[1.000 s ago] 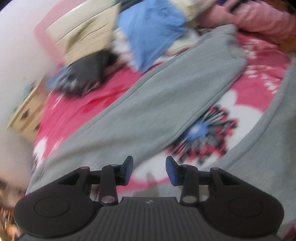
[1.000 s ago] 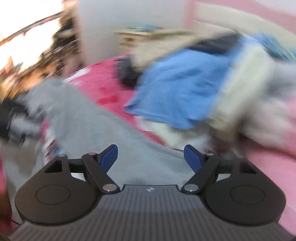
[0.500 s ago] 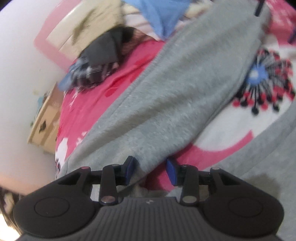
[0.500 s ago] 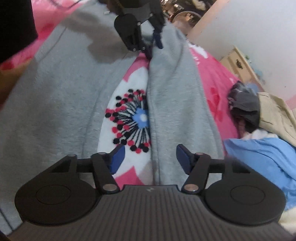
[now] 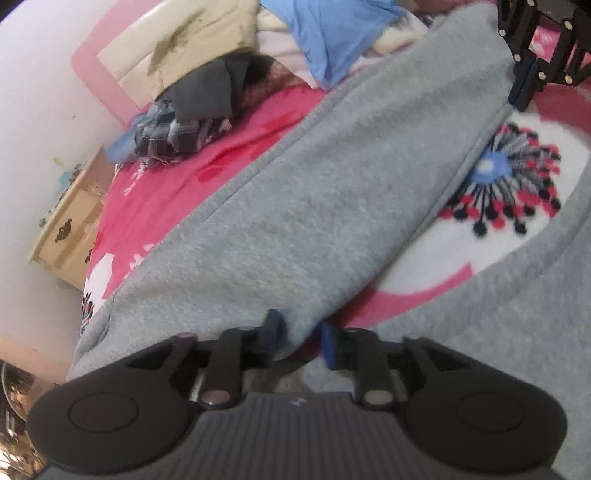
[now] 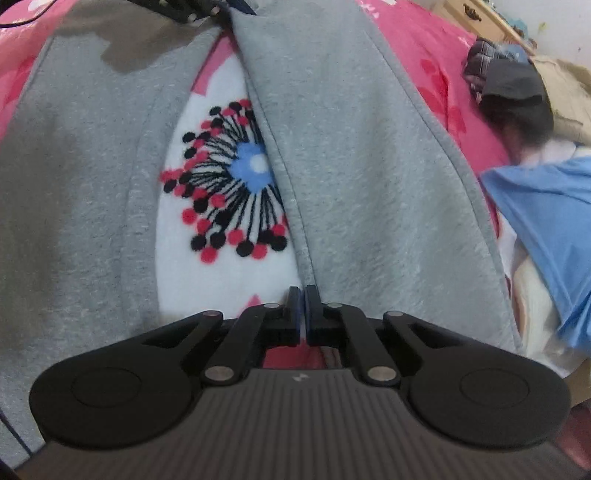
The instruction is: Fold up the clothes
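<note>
Grey trousers point(image 5: 332, 192) lie spread on a pink flowered blanket point(image 5: 236, 147), one leg running diagonally, the other point(image 5: 517, 332) at the lower right. My left gripper point(image 5: 301, 334) is closing on a fold at the upper end of that diagonal leg, and the grey cloth fills the gap between its blue pads. At the leg's far end the right gripper point(image 5: 522, 88) touches the hem corner. In the right wrist view the right gripper point(image 6: 303, 299) has its pads together where the inner edge of the leg point(image 6: 351, 166) runs into them. The left gripper point(image 6: 229, 7) shows at the top.
A heap of other clothes lies by the headboard point(image 5: 166, 55): a blue garment point(image 5: 332, 33), a dark one over a plaid one point(image 5: 199, 92). A cream nightstand point(image 5: 70, 225) stands beside the bed. The blue garment point(image 6: 546, 206) lies just right of the trouser leg.
The right gripper swung down from the clothes heap to the leg's hem and shut. The left gripper moved in over the leg's upper end, and its jaws narrowed around the cloth.
</note>
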Tool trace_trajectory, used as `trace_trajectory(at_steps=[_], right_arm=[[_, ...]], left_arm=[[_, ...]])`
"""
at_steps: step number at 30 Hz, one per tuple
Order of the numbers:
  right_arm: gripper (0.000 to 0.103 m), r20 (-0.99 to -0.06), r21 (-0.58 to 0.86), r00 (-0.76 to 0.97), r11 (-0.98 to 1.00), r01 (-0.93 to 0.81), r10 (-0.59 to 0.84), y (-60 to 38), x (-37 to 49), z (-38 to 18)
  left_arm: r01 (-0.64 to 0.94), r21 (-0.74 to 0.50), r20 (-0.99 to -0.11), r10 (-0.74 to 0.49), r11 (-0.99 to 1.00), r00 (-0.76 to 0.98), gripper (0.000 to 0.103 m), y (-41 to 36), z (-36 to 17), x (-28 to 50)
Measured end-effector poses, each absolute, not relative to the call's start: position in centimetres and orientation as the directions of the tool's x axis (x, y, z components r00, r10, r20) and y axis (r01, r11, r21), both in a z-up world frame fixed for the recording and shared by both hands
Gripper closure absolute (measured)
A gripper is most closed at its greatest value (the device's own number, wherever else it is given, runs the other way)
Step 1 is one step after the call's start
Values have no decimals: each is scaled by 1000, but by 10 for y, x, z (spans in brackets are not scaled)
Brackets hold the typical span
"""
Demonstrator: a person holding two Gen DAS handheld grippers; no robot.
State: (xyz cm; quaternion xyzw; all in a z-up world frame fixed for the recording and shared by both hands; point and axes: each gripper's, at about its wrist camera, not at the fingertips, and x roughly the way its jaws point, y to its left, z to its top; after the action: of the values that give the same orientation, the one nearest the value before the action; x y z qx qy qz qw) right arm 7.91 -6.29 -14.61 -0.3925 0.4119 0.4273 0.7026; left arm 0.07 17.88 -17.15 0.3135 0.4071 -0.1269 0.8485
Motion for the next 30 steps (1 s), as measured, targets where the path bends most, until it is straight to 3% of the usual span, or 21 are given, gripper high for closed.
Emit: trace_trajectory(at_steps=[2, 3, 5, 7, 10, 16, 19, 25, 30], right_arm=[[97, -904, -183, 296, 344, -921, 309, -62, 86, -127], [95, -894, -186, 304, 346, -920, 328, -61, 89, -118], [77, -862, -186, 329, 364, -913, 385, -57, 100, -98], [67, -820, -164, 353, 407, -899, 450, -44, 119, -84], [53, -755, -97, 376, 476, -874, 538, -19, 153, -73], [46, -734, 116, 332, 591, -798, 592, 70, 239, -103], [41, -755, 155, 305, 609, -778, 581, 103, 263, -129], [41, -795, 230, 219, 616, -754, 565, 135, 281, -168], [41, -783, 249, 213, 608, -754, 585, 126, 271, -168]], left_arm=[[462, 395, -761, 2, 794, 648, 51, 181, -163, -8], [455, 377, -754, -18, 806, 657, 50, 182, -157, -13], [410, 333, -748, -27, 849, 663, 46, 193, -148, -24], [349, 281, -745, -26, 894, 666, 46, 207, -140, -35], [263, 273, -757, 38, 925, 653, 47, 230, -143, -50], [119, 281, -764, 147, 952, 628, 48, 270, -152, -62], [87, 287, -766, 174, 954, 619, 48, 282, -155, -63], [19, 269, -767, 202, 963, 609, 48, 323, -139, -57], [-234, 221, -792, 314, 947, 524, 44, 412, -132, -36]])
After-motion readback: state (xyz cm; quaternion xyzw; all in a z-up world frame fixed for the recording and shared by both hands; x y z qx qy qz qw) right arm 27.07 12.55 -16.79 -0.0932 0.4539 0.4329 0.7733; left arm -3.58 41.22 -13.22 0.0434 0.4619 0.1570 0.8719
